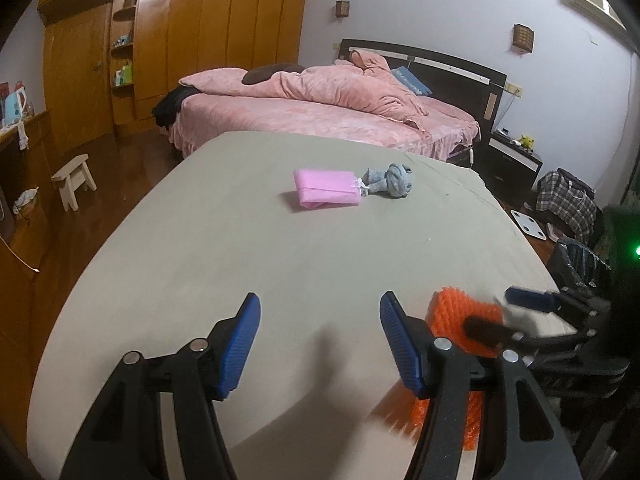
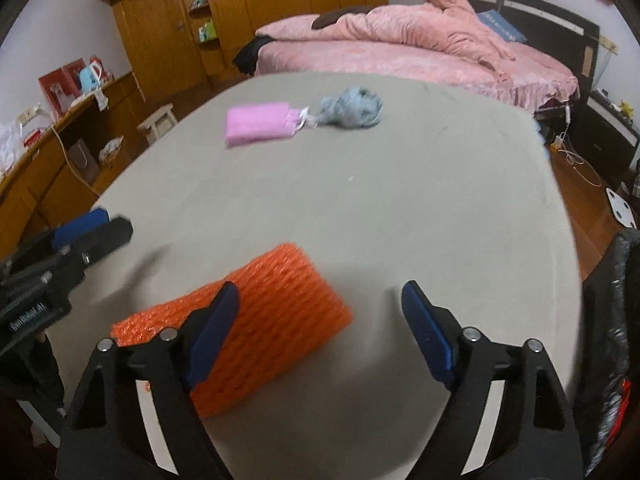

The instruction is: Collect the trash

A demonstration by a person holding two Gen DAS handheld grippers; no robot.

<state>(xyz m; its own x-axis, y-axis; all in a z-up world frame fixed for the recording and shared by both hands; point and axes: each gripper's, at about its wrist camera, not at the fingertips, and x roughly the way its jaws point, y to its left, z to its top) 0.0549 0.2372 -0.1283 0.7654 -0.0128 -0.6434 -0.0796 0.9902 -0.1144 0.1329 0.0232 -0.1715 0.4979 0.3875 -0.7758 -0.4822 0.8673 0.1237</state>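
The orange foam net sleeve (image 2: 256,320) lies flat near the front edge of the tabletop (image 2: 400,208), just under and ahead of the right claw (image 2: 320,312), whose jaws stand released and wide, the left finger over the sleeve and the right finger over bare cloth. It looks very light, soft and springy, a mesh that should crush easily and cling to ribbed pads instead of slipping; a pinch across its short width near the middle seems the safest hold, since a grip at one end might let the rest flop or drag. The left claw (image 1: 320,336) is also released, holding nothing, hovering over the bare cloth just beside the sleeve. Further back, well apart from both claws, a folded pink foam sheet (image 2: 258,123) touches a crumpled grey-blue wad (image 2: 352,110), perhaps paper or cloth; the blur leaves that unclear. Both look equally light and compressible. Nothing stands between the right claw and the sleeve, though the two claws are near each other and could collide. A black trash bag (image 2: 612,320) hangs at the right edge of the tabletop, likely the drop point. A pink bed (image 1: 320,108) and wooden wardrobe (image 1: 180,32) stand behind.
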